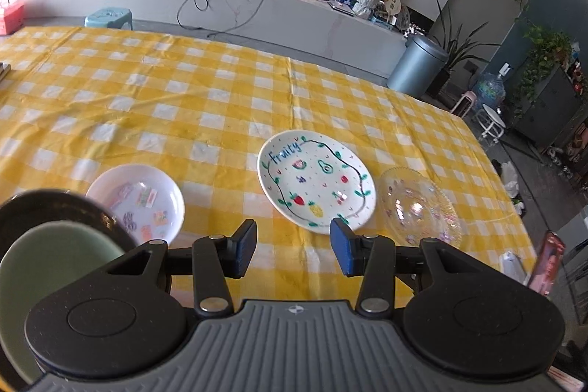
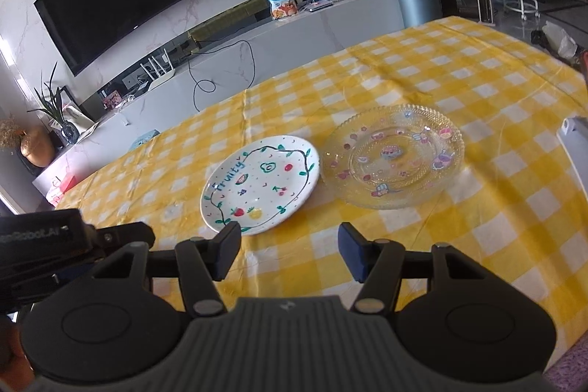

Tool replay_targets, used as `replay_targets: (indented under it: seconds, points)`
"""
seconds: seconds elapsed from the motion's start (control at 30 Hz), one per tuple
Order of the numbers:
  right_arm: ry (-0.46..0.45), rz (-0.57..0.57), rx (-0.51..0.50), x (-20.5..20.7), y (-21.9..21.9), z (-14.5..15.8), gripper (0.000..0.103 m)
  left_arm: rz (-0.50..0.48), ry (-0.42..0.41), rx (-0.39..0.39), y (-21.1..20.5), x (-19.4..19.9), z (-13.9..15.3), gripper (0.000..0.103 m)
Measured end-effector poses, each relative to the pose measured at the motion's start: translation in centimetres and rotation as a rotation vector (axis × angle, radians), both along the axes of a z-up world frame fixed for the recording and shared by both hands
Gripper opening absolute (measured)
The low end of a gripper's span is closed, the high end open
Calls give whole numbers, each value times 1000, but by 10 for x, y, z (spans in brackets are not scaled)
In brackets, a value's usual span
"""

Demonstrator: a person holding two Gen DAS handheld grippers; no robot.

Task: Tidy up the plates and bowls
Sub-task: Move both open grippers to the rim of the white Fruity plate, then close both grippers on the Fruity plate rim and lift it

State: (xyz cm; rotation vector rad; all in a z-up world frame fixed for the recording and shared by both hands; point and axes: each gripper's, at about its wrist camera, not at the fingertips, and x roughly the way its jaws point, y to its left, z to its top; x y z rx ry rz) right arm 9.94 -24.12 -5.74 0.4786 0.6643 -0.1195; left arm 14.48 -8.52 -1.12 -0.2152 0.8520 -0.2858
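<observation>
While both the left gripper [image 1: 293,247] and right gripper [image 2: 289,250] hang part-open and empty, three plates sit unstacked near the bench's front edge: sorting's barely begun.

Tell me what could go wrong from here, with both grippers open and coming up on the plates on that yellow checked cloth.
1. The Fruity plate and the clear glass plate sit rim to rim, so gripping one may knock the other.
2. The glass plate lies near the table edge and could be pushed off.
3. The checked cloth is wrinkled; a dragged plate may bunch it and shift the small white plate.
</observation>
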Motion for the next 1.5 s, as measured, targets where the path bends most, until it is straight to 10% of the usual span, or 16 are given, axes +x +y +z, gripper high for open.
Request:
replay_targets:
  seconds: [0.2,0.7,1.5]
  points:
    - [28,-1,88,22,-10,-19,31,28,26,7,-14,25,-18,41]
    - [90,-82,279,69,-31,-54,25,183,117,-40,-14,72,-56,36]
    - [81,-58,206,56,-22,-45,0,134,147,-41,-17,50,-52,0]
